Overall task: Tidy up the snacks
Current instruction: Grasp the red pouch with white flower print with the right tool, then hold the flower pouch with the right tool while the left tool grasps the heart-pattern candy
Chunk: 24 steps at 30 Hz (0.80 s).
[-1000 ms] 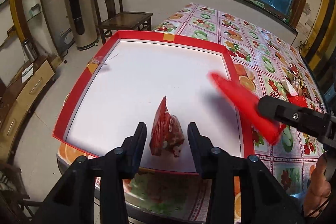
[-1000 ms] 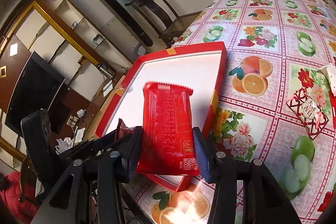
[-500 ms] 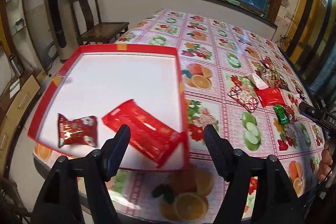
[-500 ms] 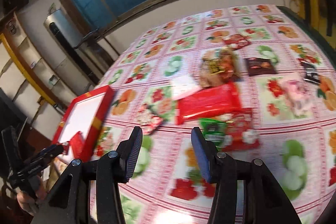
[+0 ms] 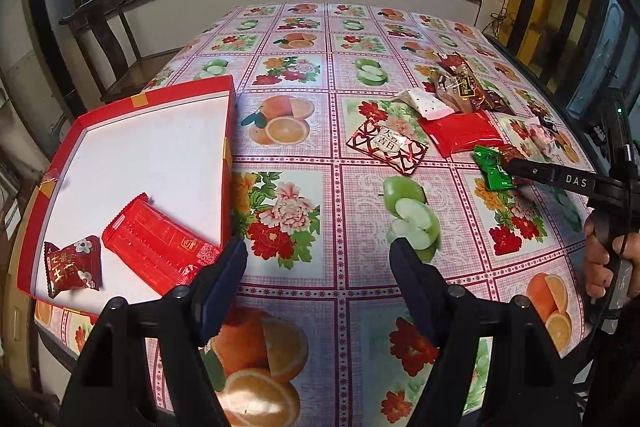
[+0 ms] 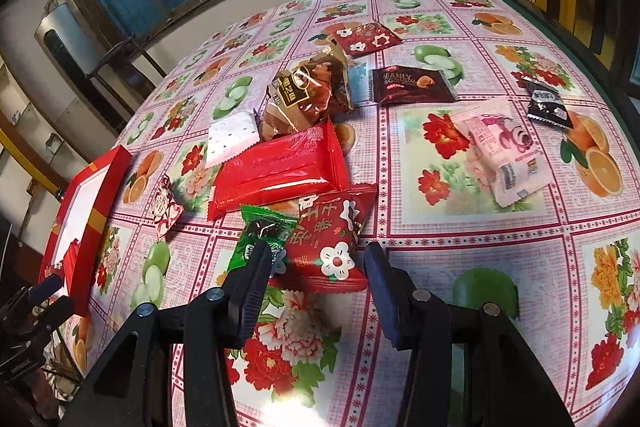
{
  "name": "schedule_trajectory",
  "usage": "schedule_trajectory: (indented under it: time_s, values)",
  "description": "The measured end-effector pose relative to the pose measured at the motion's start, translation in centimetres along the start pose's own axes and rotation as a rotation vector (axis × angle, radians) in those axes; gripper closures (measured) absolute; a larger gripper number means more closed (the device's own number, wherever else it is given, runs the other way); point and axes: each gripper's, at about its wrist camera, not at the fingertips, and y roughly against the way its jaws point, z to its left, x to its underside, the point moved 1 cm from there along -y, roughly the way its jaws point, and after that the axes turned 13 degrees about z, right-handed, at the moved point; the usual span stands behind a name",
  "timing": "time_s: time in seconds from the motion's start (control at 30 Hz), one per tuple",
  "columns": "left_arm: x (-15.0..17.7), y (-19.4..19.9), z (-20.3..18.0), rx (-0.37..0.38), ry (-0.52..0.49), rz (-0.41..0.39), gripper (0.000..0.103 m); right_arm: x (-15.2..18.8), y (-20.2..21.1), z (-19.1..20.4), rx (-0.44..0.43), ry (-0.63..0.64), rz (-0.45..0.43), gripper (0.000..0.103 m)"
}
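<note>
Reaching for the next snack is the step judged to be in hand. Two packets are already seen lying in the red tray (image 5: 80, 131): a long red wafer pack (image 5: 156, 243) and, just beside it at its nine o'clock, a small red flowered packet (image 5: 72, 263). The left gripper (image 5: 318, 267) is held over bare tablecloth (image 5: 344, 211) with nothing between its jaws, which have just been opening and now stand wide. The right gripper (image 6: 316, 267) is seen with its jaws moderately apart and empty, framing a second red flowered packet (image 6: 332, 239); its left finger overlaps a green candy packet (image 6: 260, 235) in the right wrist view, and contact cannot be told. A larger red pack (image 6: 280, 167) lies at twelve o'clock of these two, touching both. Further loose snacks are spread towards one and two o'clock. For the next move, the right gripper would probably need to be lowered astride the flowered packet and closed on that packet alone, the green one being left out, before it is carried to the tray at nine o'clock.
</note>
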Motion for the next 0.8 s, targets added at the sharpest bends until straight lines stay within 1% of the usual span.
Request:
schedule_trajectory:
  time_s: [0.1,0.17,0.4,0.5,0.57,0.6,0.67,0.73,0.8]
  values:
    - [-0.4,-0.2,0.2,-0.009,0.002,0.000,0.030,-0.1,-0.6,1.0,0.039,0.033,-0.006,0.052]
    - [-0.9,-0.3,-0.1,-0.018,-0.013,-0.002,0.030,-0.2,-0.6,1.2,0.057,0.053,-0.007,0.053]
    - [-3.4,-1.2,-2.3,-0.029,-0.107,-0.007,0.029,-0.5,-0.2,-0.8,0.029,0.050,-0.004,0.056]
    - [-4.7,-2.3,-3.6,-0.032,-0.123,0.006,0.029,-0.6,0.5,-3.5,-0.039,-0.028,-0.038,0.057]
    - [-5.9,-3.3,-4.3,-0.034,-0.080,0.038,0.029,-0.8,0.9,-5.0,-0.053,-0.094,-0.057,0.057]
    - [-6.5,-3.9,-4.5,-0.021,-0.047,0.057,0.028,-0.8,1.1,-5.5,-0.047,-0.117,-0.067,0.057]
    - [-7.6,-5.2,-4.8,-0.010,0.047,0.104,0.025,-0.8,1.4,-5.8,-0.031,-0.144,-0.081,0.057]
    - [-8.5,-6.3,-5.0,0.002,0.126,0.132,0.025,-0.8,1.4,-6.0,-0.038,-0.159,-0.083,0.057]
    - [-9.3,-7.7,-5.0,-0.011,0.208,0.188,0.025,-0.8,1.5,-6.0,-0.040,-0.164,-0.086,0.057]
